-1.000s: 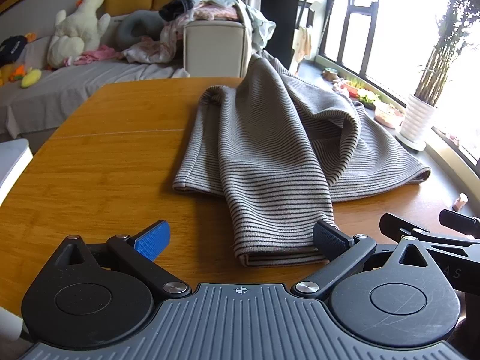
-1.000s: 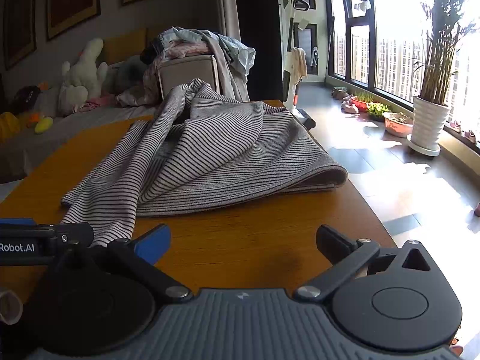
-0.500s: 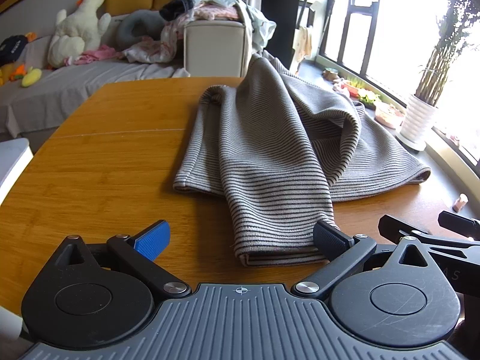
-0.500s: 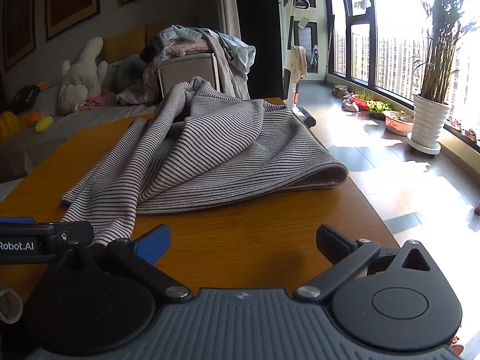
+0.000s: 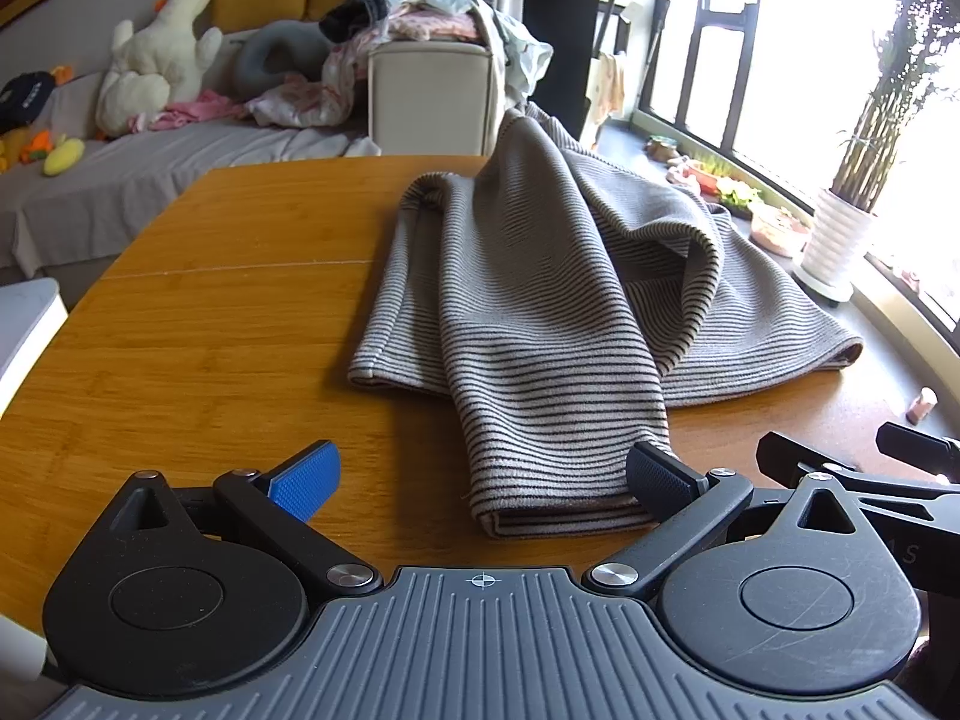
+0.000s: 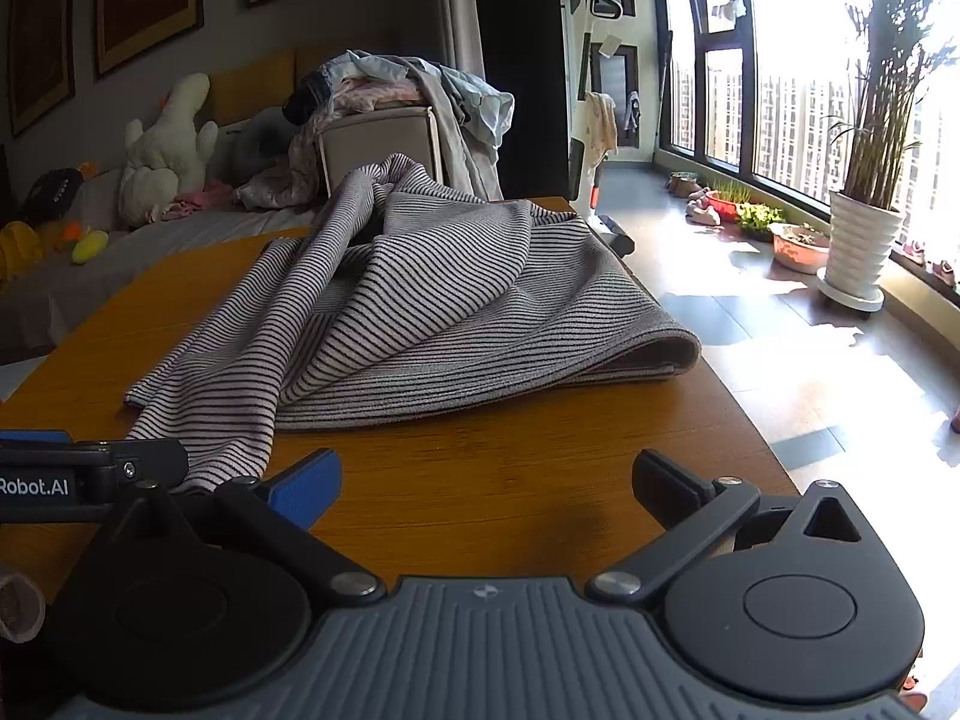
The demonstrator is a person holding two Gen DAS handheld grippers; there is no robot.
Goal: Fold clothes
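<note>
As the left wrist cam looks out over the wooden table, we see the striped grey garment lying crumpled on it, right of centre, bunched up high at the far end & sloping down toward us. Its near folded end lies flat betw. the fingers of our left claw, which is spread wide & grips nothing; the black right finger sits just at the cloth's corner, the blue-padded left finger is well apart from it over bare wood. Parts of the other claw poke in at the right edge. Behind the table: a sofa w/ a white plush toy & a bin piled w/ clothes.

From the right wrist cam, we see the same garment ahead & to the left, one thick folded edge near the table's right side. Our right claw is also spread wide & empty, over bare wood; a cloth end reaches down beside its blue finger. A potted plant stands by the window.
</note>
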